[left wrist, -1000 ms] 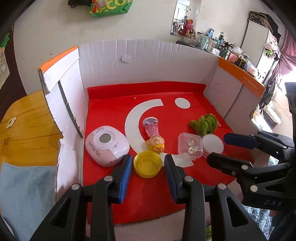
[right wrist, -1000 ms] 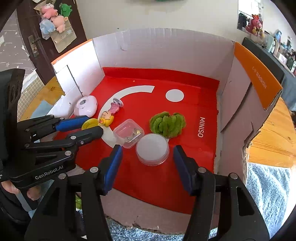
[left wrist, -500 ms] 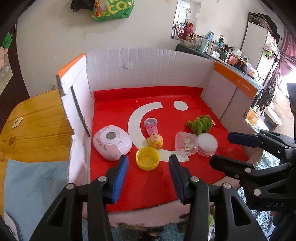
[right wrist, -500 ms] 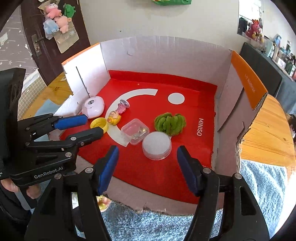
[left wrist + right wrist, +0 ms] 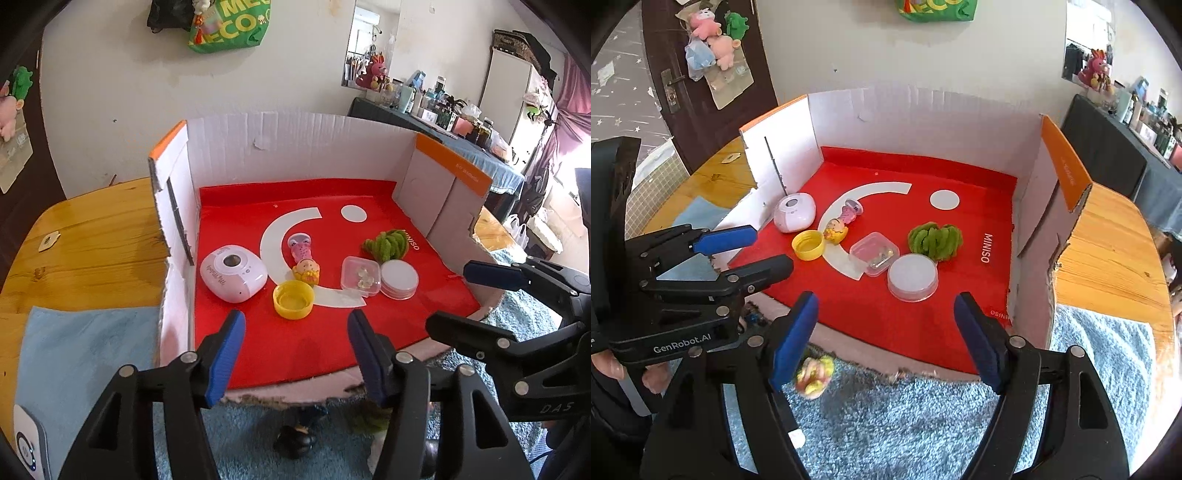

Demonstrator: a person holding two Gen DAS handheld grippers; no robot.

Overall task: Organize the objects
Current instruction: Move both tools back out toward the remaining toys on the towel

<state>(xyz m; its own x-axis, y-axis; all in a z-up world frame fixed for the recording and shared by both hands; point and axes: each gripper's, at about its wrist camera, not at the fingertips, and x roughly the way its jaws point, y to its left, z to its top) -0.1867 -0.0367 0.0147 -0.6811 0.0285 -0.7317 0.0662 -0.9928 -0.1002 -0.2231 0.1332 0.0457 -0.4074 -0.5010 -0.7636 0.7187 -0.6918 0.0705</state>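
Evidently both the left hand-held gripper [image 5: 293, 354] and the right hand-held gripper [image 5: 884, 334] had just been opening and hung empty at lower centre, so the yellow cap [image 5: 293, 299] and round white tin [image 5: 913, 276], mid-frame on the red mat [image 5: 288, 343], wanted squarely centred jaws.

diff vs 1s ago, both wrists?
Both grippers backed up and away from the box. Left gripper and right gripper have just been opening their jaws, nothing between them. Yellow cap and white lid unmoved.
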